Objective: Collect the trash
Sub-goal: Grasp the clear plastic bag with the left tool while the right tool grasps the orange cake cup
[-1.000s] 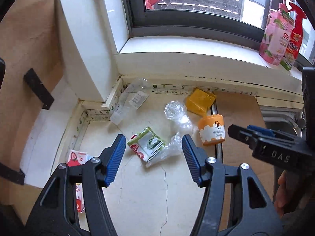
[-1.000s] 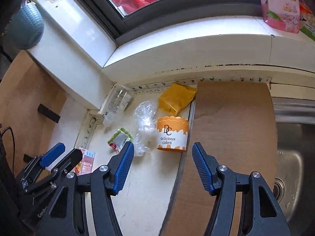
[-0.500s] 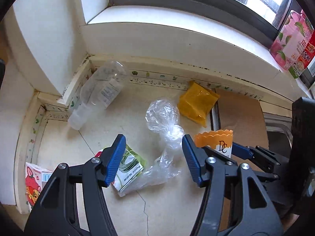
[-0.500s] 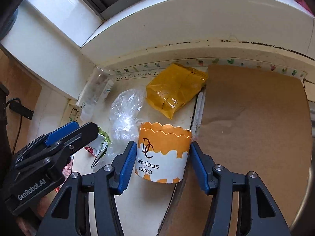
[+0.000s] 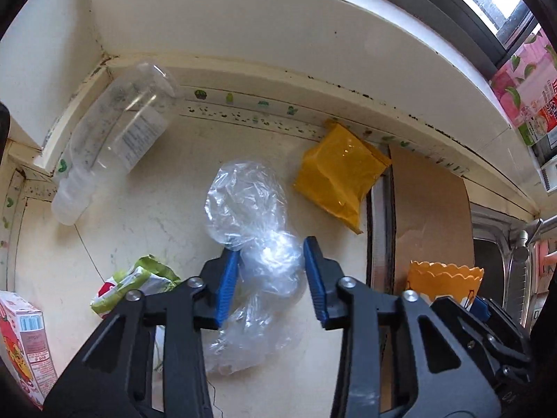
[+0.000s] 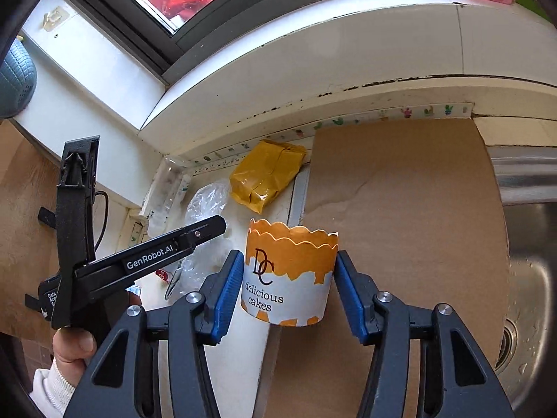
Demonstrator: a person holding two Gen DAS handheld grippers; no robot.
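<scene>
A crumpled clear plastic bag (image 5: 257, 244) lies on the cream counter. My left gripper (image 5: 271, 278) points down over it. Its jaws are closing with the bag's bulging middle between the blue pads; I see no squeeze on the bag. My right gripper (image 6: 288, 264) is shut on an orange-and-white paper cake cup (image 6: 289, 275), one pad on each side of the upright cup. In the left wrist view the cup (image 5: 445, 278) shows at the right. In the right wrist view the left gripper (image 6: 195, 237) shows at the left, held by a hand (image 6: 73, 345).
An empty clear bottle (image 5: 115, 139) lies by the back corner. A yellow pouch (image 5: 341, 177) sits near the wall. A green wrapper (image 5: 139, 278) and a red carton (image 5: 24, 341) lie at the left. Brown cardboard (image 6: 400, 209) covers the counter beside a steel sink (image 6: 529, 278).
My left gripper has dropped onto the plastic bag and its jaws have narrowed around it. My right gripper has closed in on the cake cup and now grips it.
</scene>
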